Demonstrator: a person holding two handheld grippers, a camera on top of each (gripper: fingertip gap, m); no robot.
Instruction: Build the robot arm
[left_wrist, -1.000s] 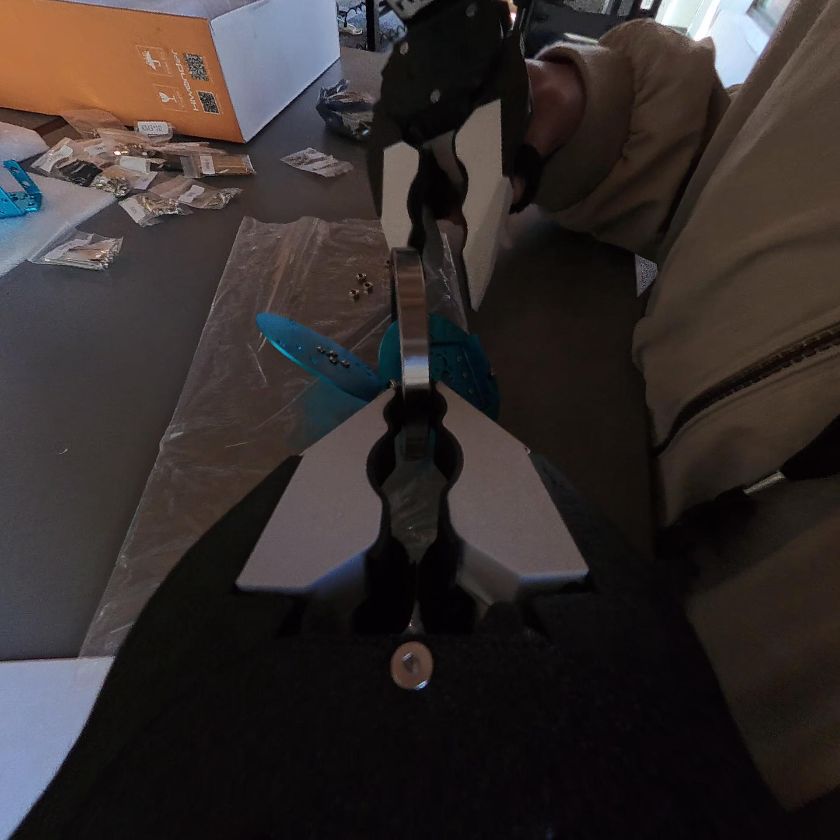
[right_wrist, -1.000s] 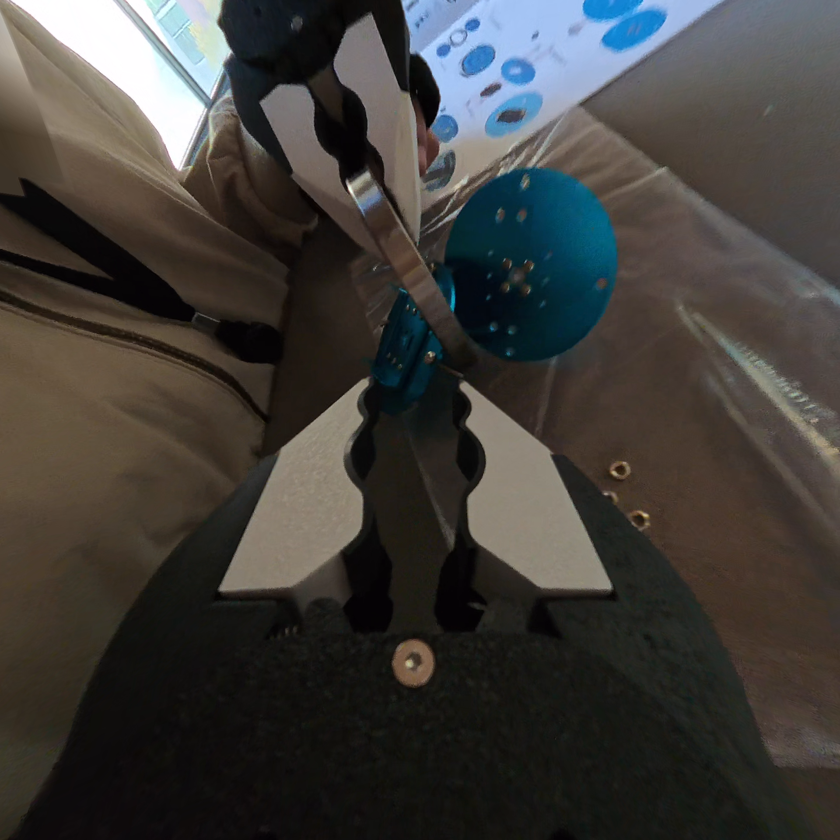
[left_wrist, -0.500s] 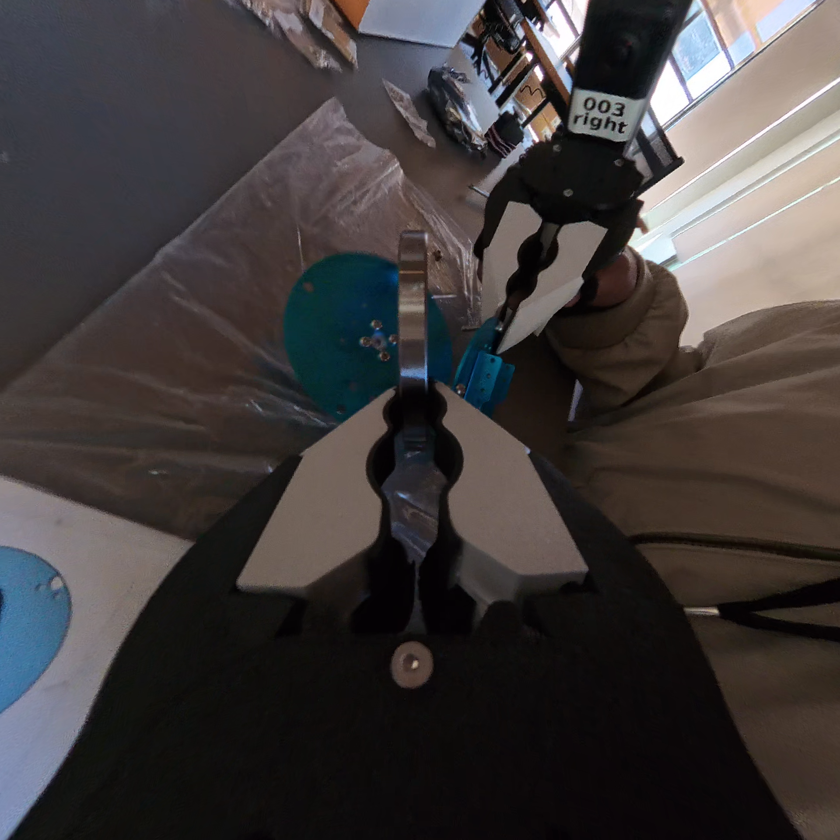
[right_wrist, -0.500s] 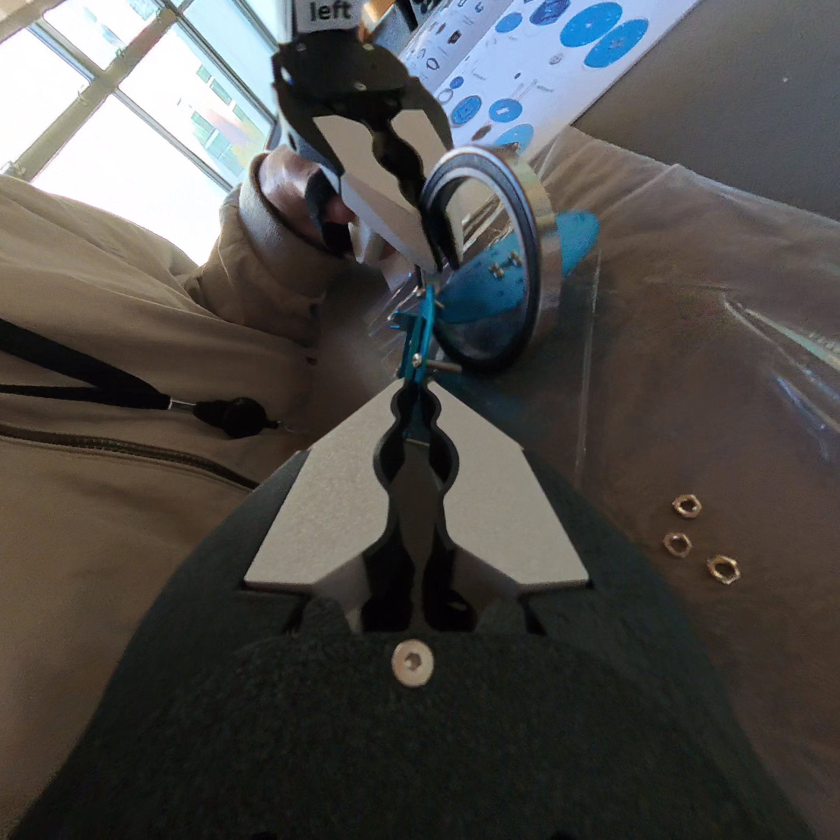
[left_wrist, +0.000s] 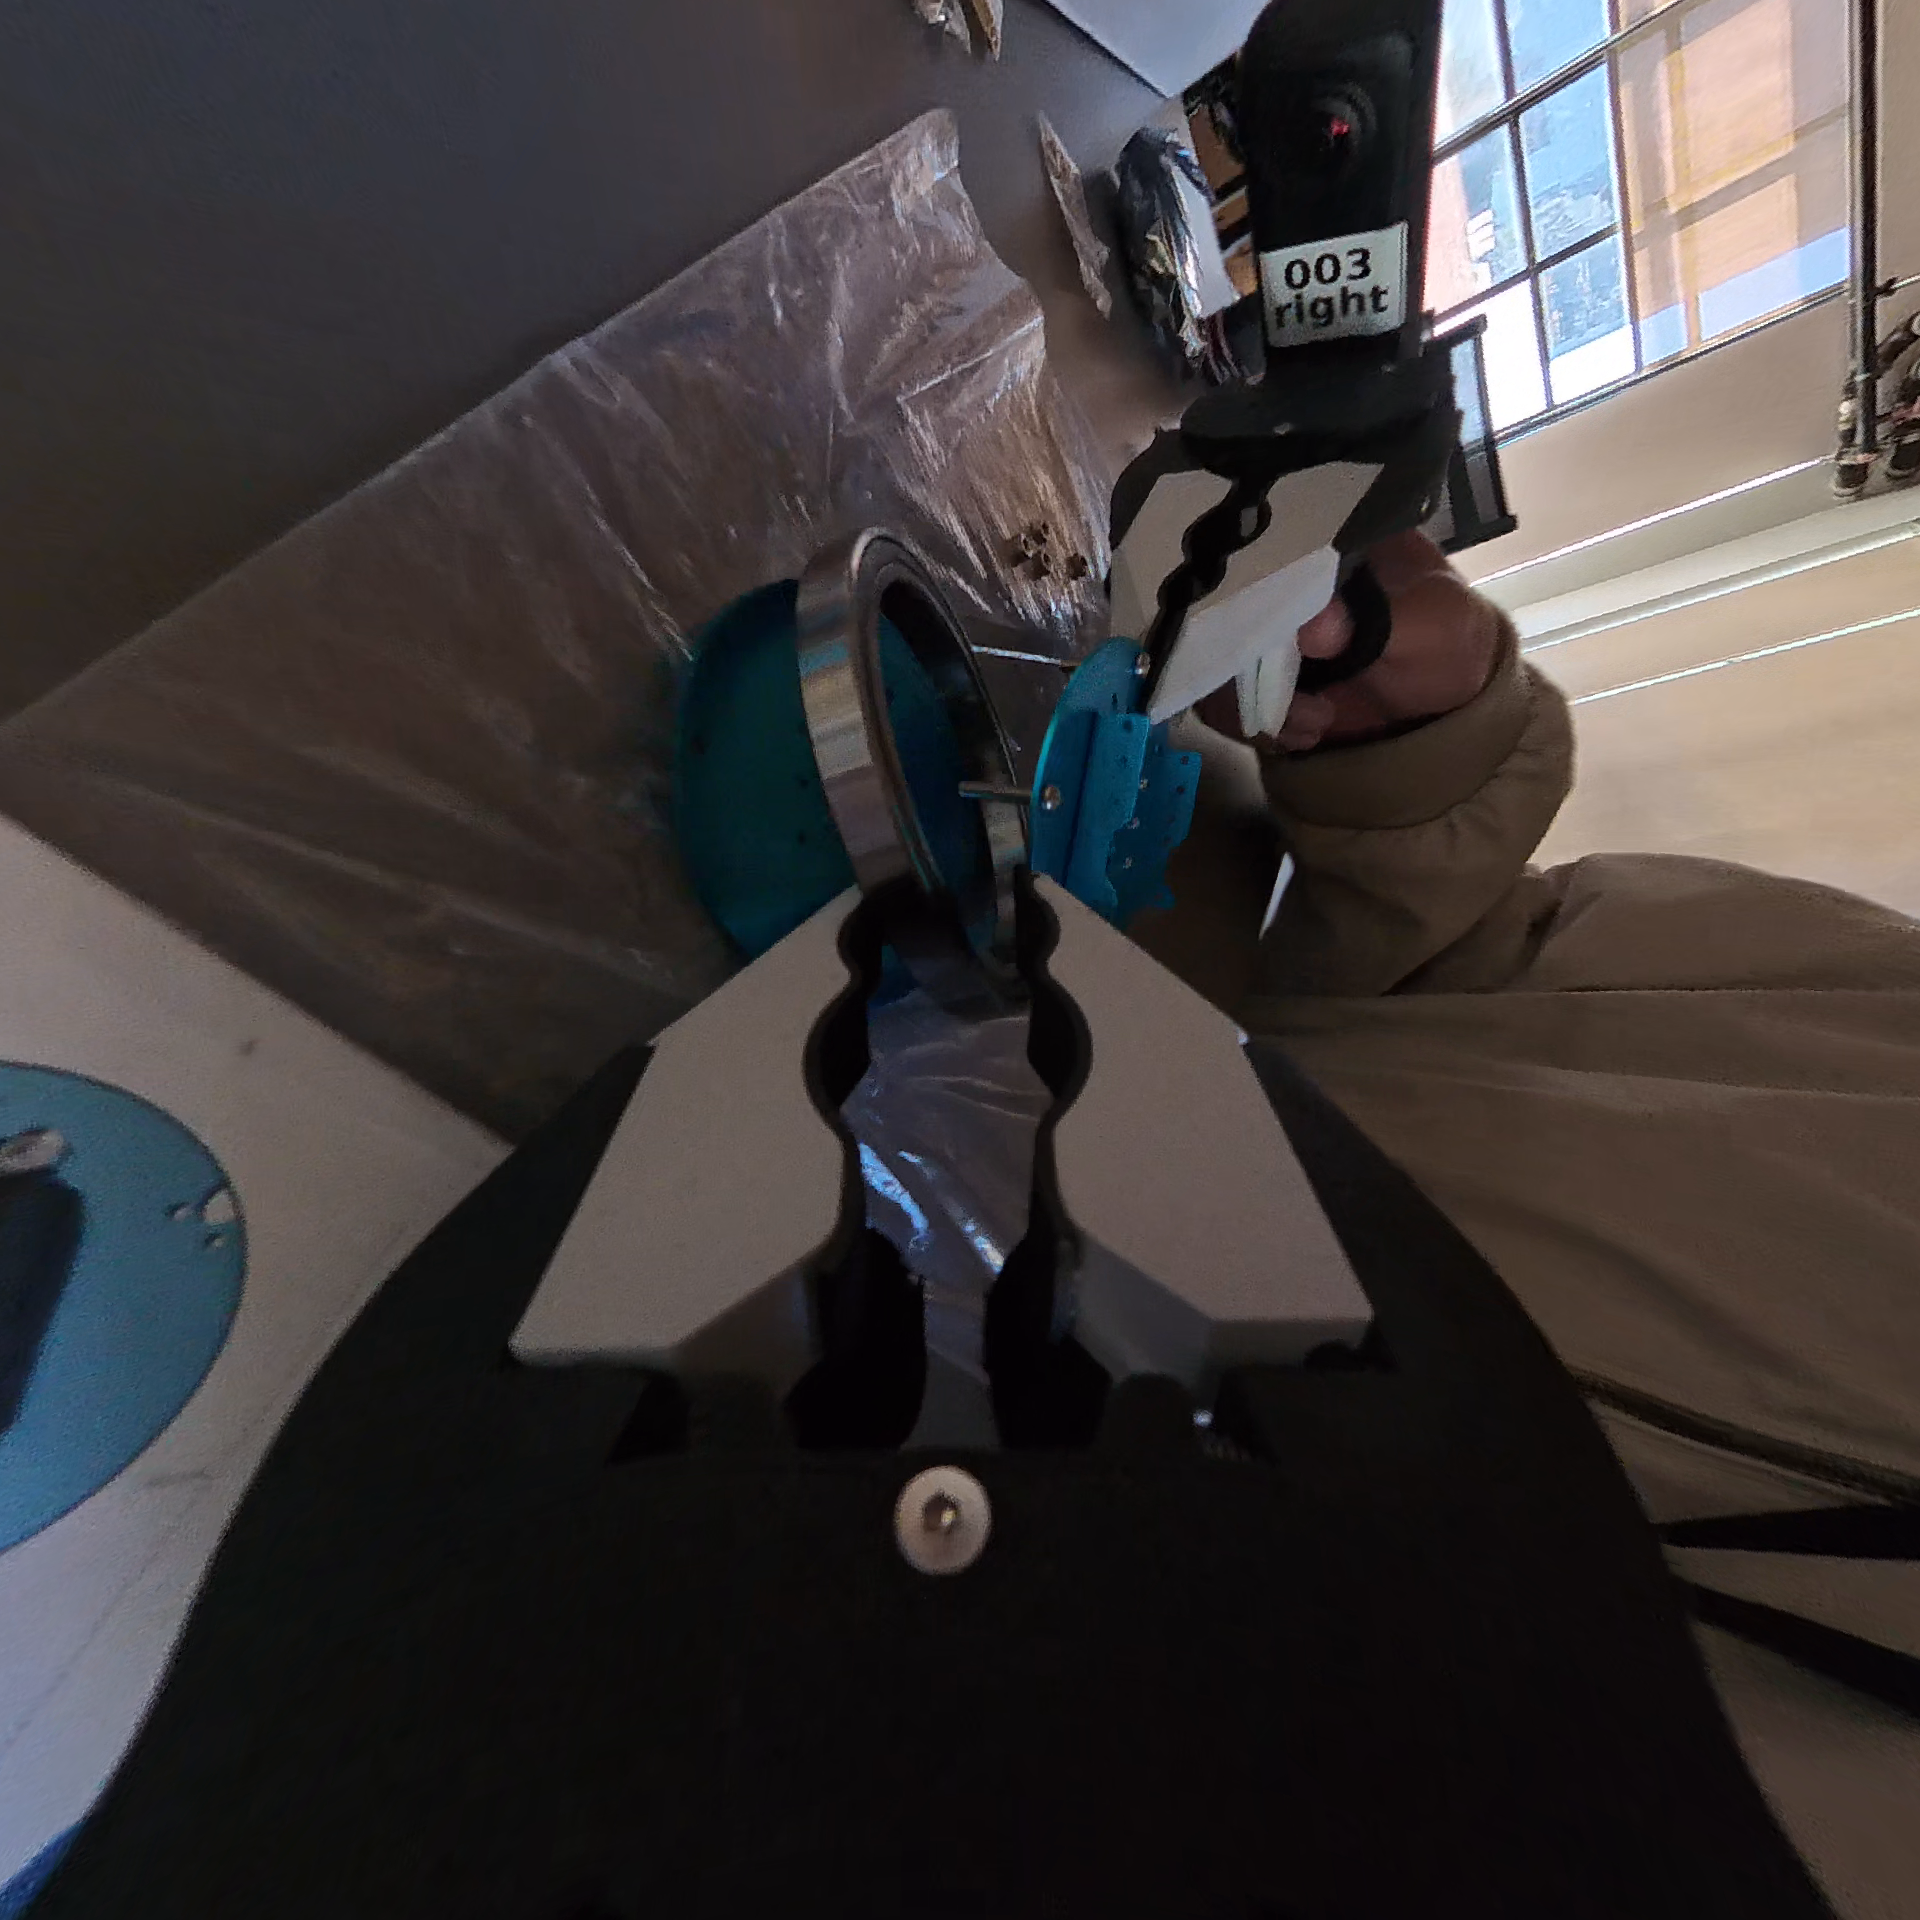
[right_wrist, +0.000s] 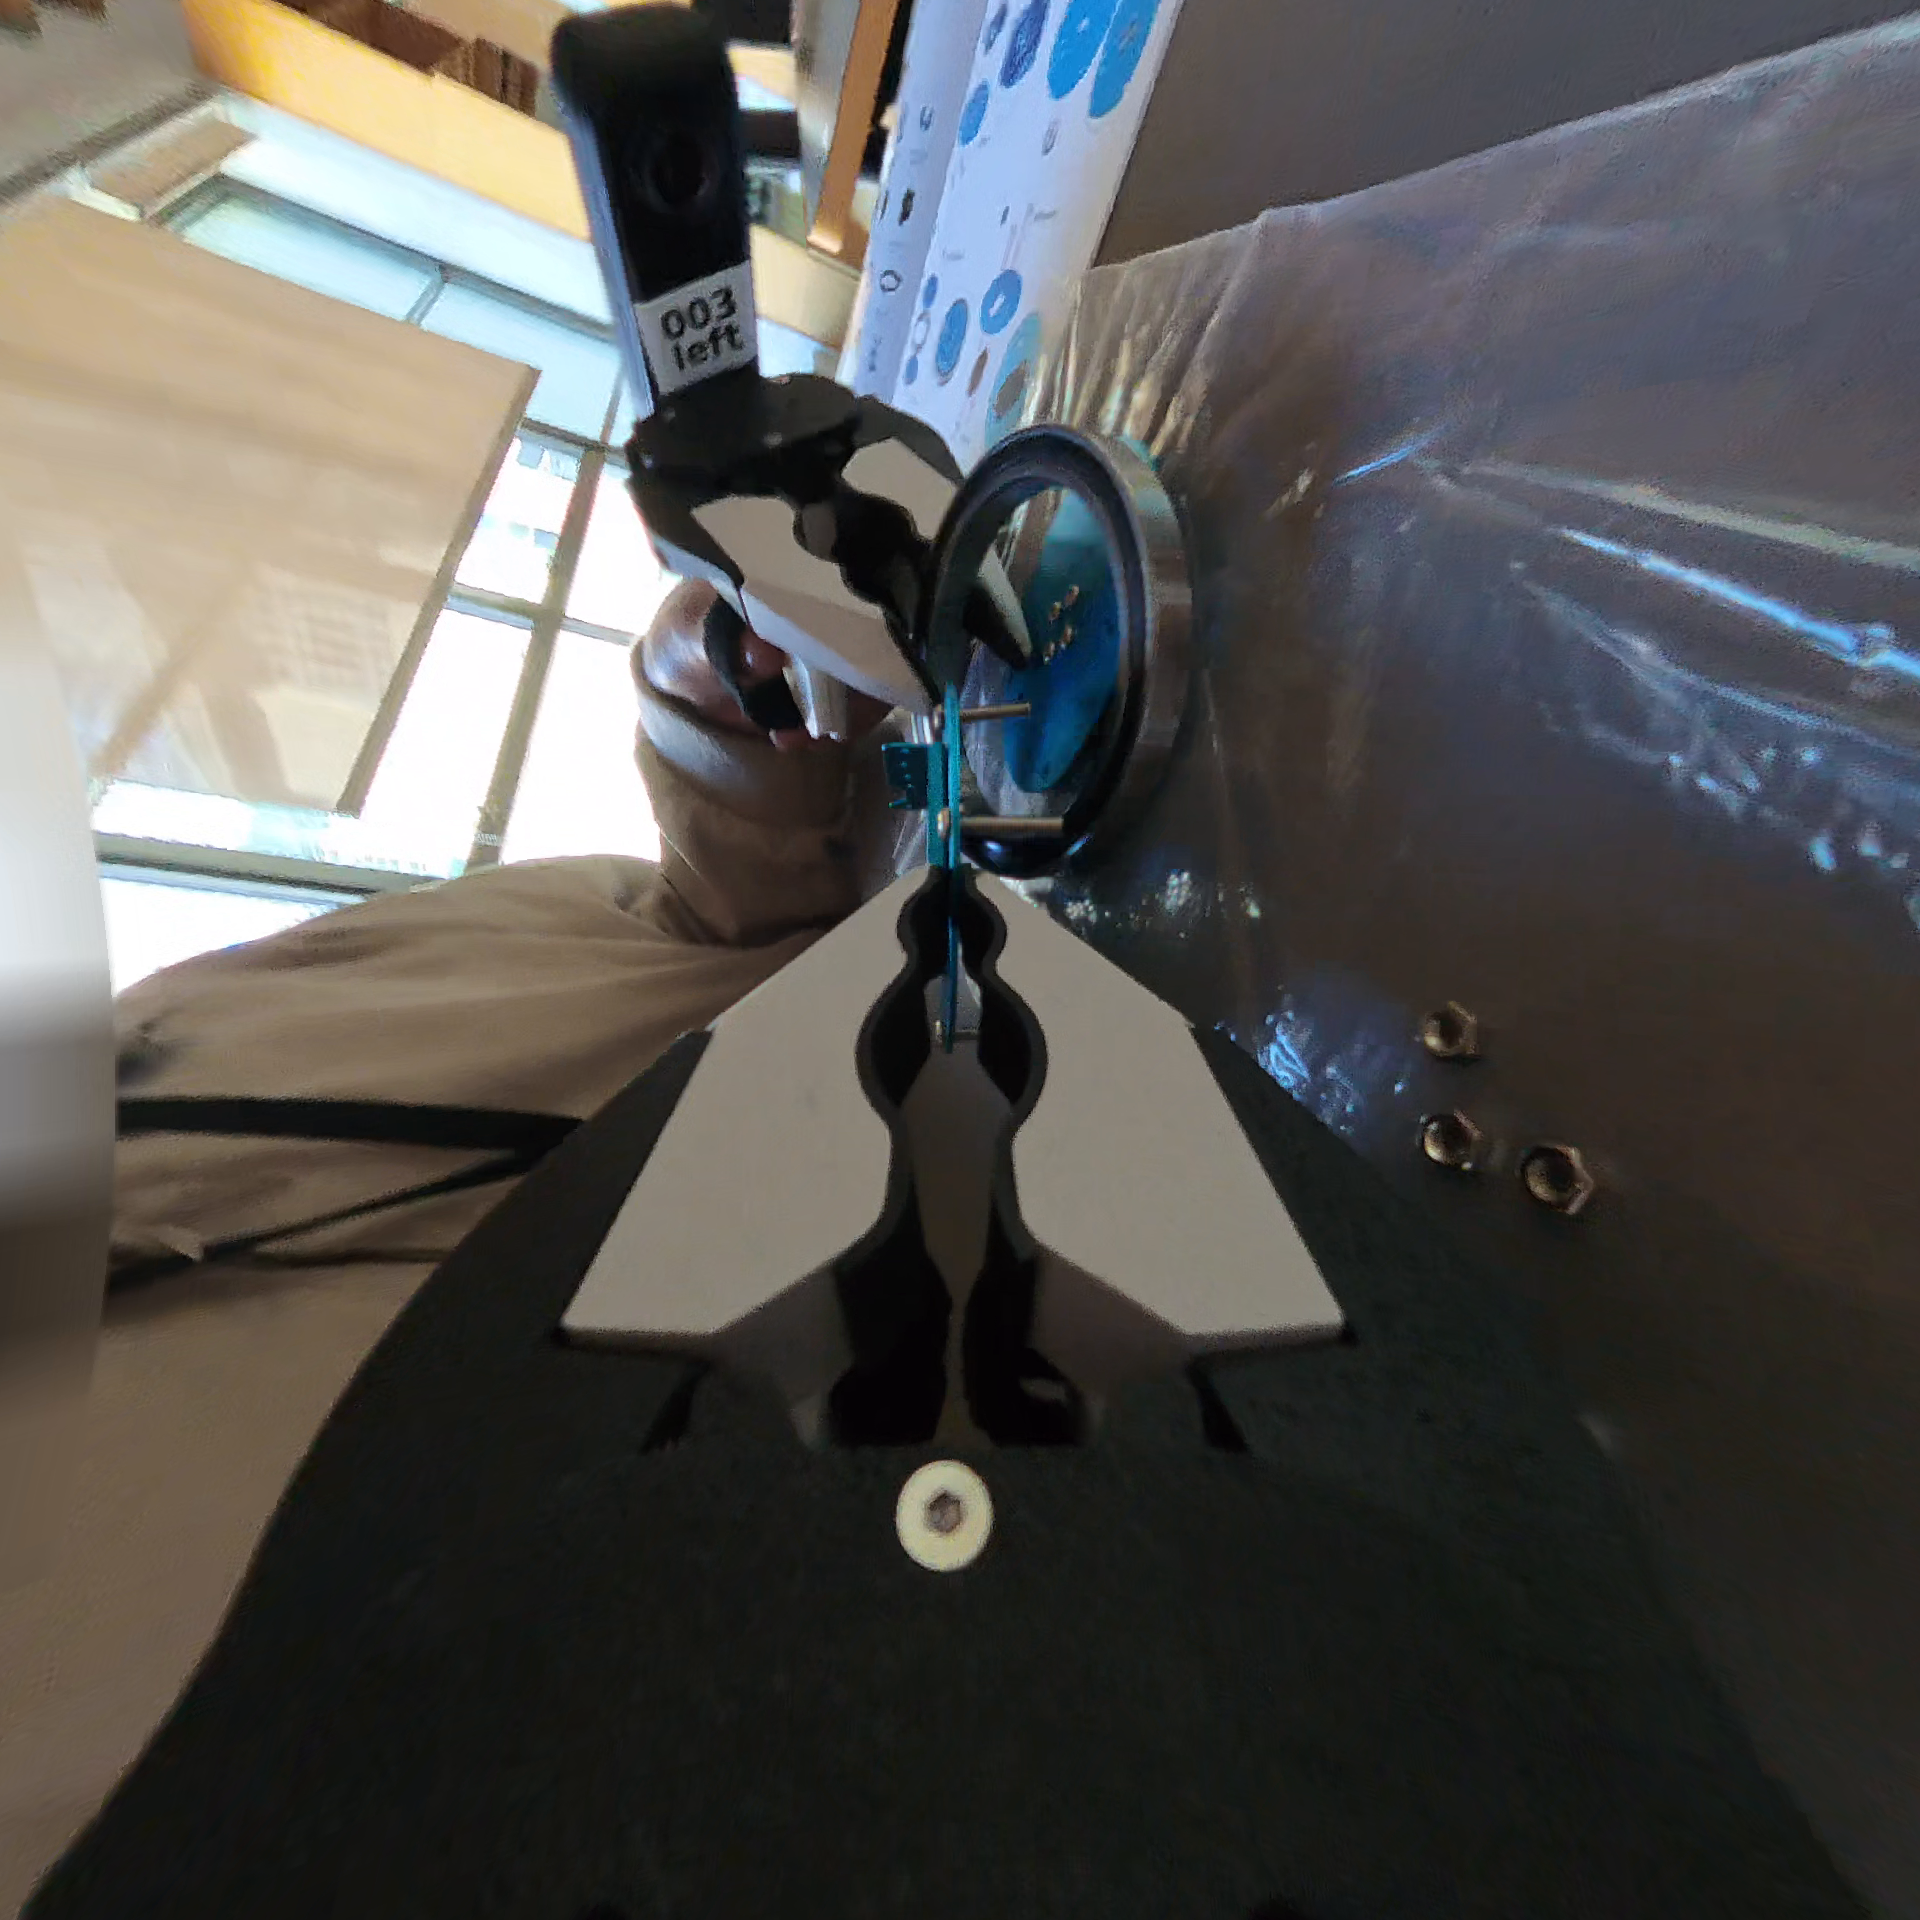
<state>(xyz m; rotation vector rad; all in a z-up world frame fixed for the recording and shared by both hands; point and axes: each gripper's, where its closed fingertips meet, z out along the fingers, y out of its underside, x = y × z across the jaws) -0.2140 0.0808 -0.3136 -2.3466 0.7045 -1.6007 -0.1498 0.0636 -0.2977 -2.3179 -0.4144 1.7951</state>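
Observation:
My left gripper (left_wrist: 951, 904) is open, its jaws astride the rim of a steel ring (left_wrist: 836, 717). The ring leans against a blue round disc (left_wrist: 738, 790) on a clear plastic sheet (left_wrist: 520, 675). In the right wrist view the left gripper (right_wrist: 977, 670) has one finger inside the ring (right_wrist: 1153, 582), and the disc (right_wrist: 1070, 665) shows through it. My right gripper (right_wrist: 951, 883) is shut on a thin blue plate (right_wrist: 945, 956) with a bracket. Two screws (right_wrist: 1013, 824) stick out of it towards the ring. The plate also shows in the left wrist view (left_wrist: 1101, 790), just right of the ring.
Three loose nuts (right_wrist: 1449, 1140) lie on the plastic sheet (right_wrist: 1558, 520) to the right. A white printed sheet with blue pictures (left_wrist: 104, 1143) lies on the dark table at the left. A person's beige sleeve and coat (left_wrist: 1558, 1039) fill the right side. There is about 8 cm between the tips of the two grippers.
My left gripper's jaws have opened around the ring, which now leans tilted against the blue disc. My right gripper has brought the blue plate and its screws closer to the ring.

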